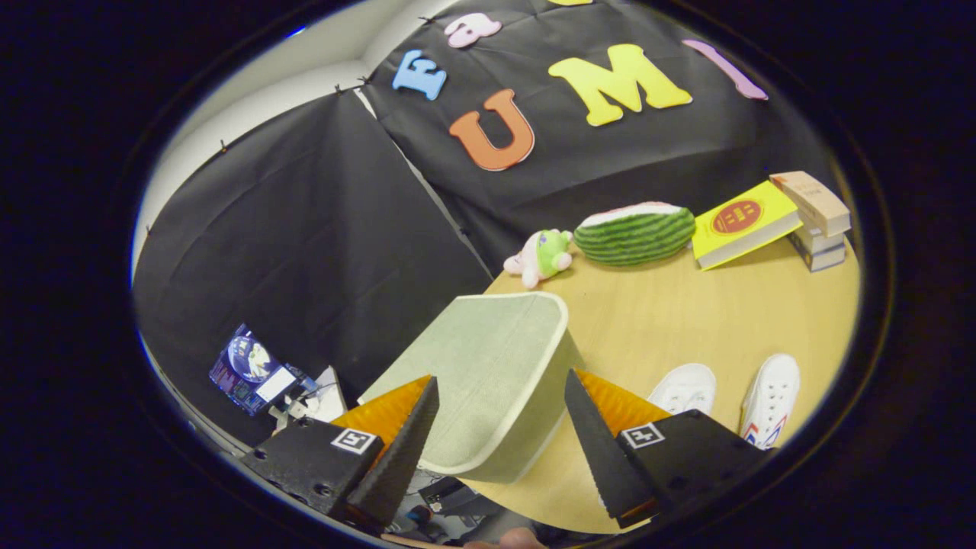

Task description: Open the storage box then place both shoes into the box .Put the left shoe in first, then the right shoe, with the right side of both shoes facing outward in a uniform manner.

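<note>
- My hand-held gripper (499, 423) is spread wide, its fingers on either side of the storage box (488, 374) with nothing pinched.
- I see the storage box, lid closed, at the table's (671, 313) left edge, between the fingers.
- Both white shoes (732, 393) lie side by side on the table, right of the box.
- Plush toy (543, 255), watermelon (634, 232) and books (778, 221) line the far edge.

Staged recording booth: black cloth walls (305, 229), wooden table (686, 320) with plush toy (543, 257), books (816, 217).
</note>
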Tool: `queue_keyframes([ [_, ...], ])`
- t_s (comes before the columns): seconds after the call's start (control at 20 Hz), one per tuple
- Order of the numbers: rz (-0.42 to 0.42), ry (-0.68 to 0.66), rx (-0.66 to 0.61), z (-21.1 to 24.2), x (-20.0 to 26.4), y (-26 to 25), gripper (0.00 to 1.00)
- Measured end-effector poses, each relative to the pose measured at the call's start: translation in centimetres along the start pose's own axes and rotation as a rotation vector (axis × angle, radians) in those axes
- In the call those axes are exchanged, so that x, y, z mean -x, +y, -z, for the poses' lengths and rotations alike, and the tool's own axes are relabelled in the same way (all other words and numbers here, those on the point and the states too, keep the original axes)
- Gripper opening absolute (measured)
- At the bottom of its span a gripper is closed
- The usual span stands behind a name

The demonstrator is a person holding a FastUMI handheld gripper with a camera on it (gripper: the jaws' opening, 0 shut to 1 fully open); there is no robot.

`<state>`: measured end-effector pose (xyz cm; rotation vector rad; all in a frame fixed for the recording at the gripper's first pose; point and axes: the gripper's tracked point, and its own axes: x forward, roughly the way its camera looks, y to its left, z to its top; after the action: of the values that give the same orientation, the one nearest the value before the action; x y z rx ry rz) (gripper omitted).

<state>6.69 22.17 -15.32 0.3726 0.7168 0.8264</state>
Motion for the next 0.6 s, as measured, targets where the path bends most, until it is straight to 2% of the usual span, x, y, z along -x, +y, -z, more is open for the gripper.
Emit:
queue_keyframes([
  [0.2,-0.031,0.071,-0.110,1.4,-3.5,-1.1,1.00],
  [0.4,-0.047,0.120,-0.167,2.5,-5.4,-1.3,0.99],
  [0.55,-0.096,0.156,-0.234,3.0,-6.4,-0.3,0.95],
  [0.6,-0.112,0.171,-0.250,3.4,-6.0,-0.2,0.82],
])
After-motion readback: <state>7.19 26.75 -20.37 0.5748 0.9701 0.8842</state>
